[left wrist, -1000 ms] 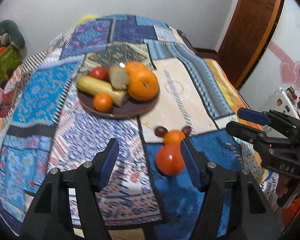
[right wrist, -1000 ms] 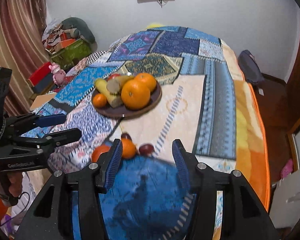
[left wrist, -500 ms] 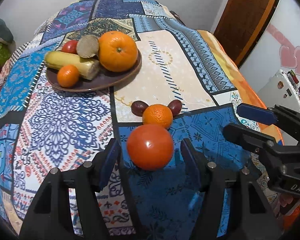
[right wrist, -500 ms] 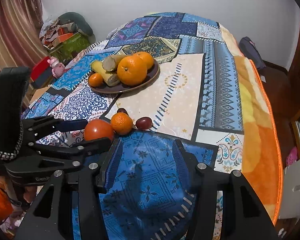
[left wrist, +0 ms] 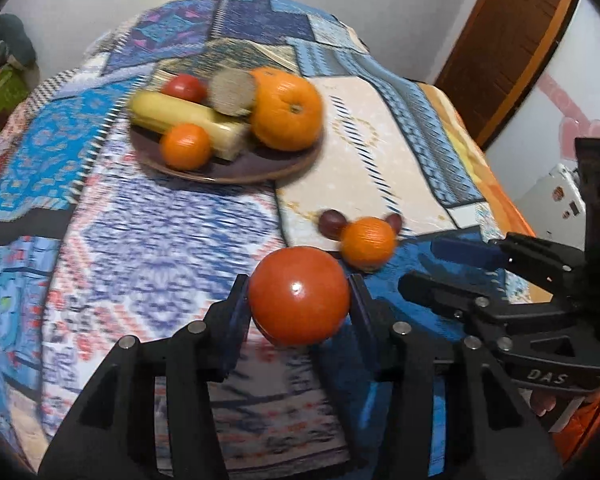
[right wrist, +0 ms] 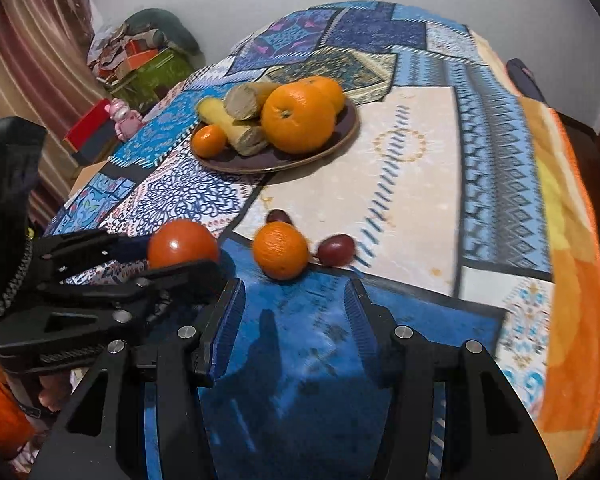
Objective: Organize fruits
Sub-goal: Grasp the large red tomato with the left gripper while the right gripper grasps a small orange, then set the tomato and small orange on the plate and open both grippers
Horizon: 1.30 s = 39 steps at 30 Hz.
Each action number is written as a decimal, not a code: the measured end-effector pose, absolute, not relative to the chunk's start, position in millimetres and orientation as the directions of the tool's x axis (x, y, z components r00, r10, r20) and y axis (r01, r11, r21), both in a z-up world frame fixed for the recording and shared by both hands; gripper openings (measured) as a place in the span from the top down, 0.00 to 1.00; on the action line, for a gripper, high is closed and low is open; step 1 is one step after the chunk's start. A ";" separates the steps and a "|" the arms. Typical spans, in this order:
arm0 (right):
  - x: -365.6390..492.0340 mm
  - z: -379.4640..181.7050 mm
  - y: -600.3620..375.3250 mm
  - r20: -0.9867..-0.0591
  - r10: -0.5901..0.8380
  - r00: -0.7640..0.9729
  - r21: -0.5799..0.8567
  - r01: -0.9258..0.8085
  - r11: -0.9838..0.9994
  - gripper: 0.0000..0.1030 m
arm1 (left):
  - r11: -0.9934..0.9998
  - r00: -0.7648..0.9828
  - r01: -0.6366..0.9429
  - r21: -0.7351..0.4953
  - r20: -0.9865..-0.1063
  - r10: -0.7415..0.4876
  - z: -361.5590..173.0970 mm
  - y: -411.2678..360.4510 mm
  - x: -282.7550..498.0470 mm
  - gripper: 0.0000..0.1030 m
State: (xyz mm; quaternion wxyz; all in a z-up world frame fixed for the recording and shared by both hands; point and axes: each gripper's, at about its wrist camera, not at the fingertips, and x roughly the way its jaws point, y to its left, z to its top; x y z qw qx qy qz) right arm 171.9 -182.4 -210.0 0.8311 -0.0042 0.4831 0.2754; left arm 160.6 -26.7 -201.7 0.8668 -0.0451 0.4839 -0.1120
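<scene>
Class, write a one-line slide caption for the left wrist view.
Left gripper closing around a red tomato on the patchwork cloth, fruit plate beyond.

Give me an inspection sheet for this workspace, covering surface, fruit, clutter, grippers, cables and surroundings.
Surface: patchwork blanket covering the table.
Job's things: brown plate holding a big orange, small orange, yellow and tan pieces, red fruit. Loose on the blanket: mandarin and two dark plums. Red-orange tomato between the left gripper's pads.
Clutter: nothing seen on the blanket.
Grippers: left gripper has just been closing, its pads now against the tomato; right gripper open, nothing between its pads.
Cables: nothing seen.
Surroundings: wooden door, curtain, piled boxes.
</scene>
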 end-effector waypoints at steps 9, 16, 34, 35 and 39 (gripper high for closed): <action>192.0 -225.5 -164.8 -0.821 0.445 0.357 0.272 -0.440 0.856 0.53 | 0.980 0.533 0.083 -0.182 -0.823 -0.197 -201.0 16.0 165.9 0.54; 195.7 -225.8 -158.1 -0.824 0.417 0.384 0.227 -0.451 0.863 0.66 | 0.979 0.554 0.071 -0.190 -0.809 -0.196 -195.6 29.6 171.4 0.54; 225.1 -189.1 -131.5 -0.762 0.486 0.428 0.240 -0.511 0.826 0.66 | 0.988 0.644 0.026 -0.150 -0.754 -0.131 -157.2 53.0 220.9 0.54; 228.1 -189.4 -128.3 -0.762 0.487 0.427 0.238 -0.514 0.824 0.66 | 0.989 0.645 0.022 -0.147 -0.754 -0.127 -157.4 53.7 224.7 0.54; 240.3 -192.3 -116.4 -0.766 0.486 0.421 0.235 -0.520 0.821 0.66 | 0.990 0.639 -0.006 -0.142 -0.762 -0.106 -162.7 61.6 245.0 0.54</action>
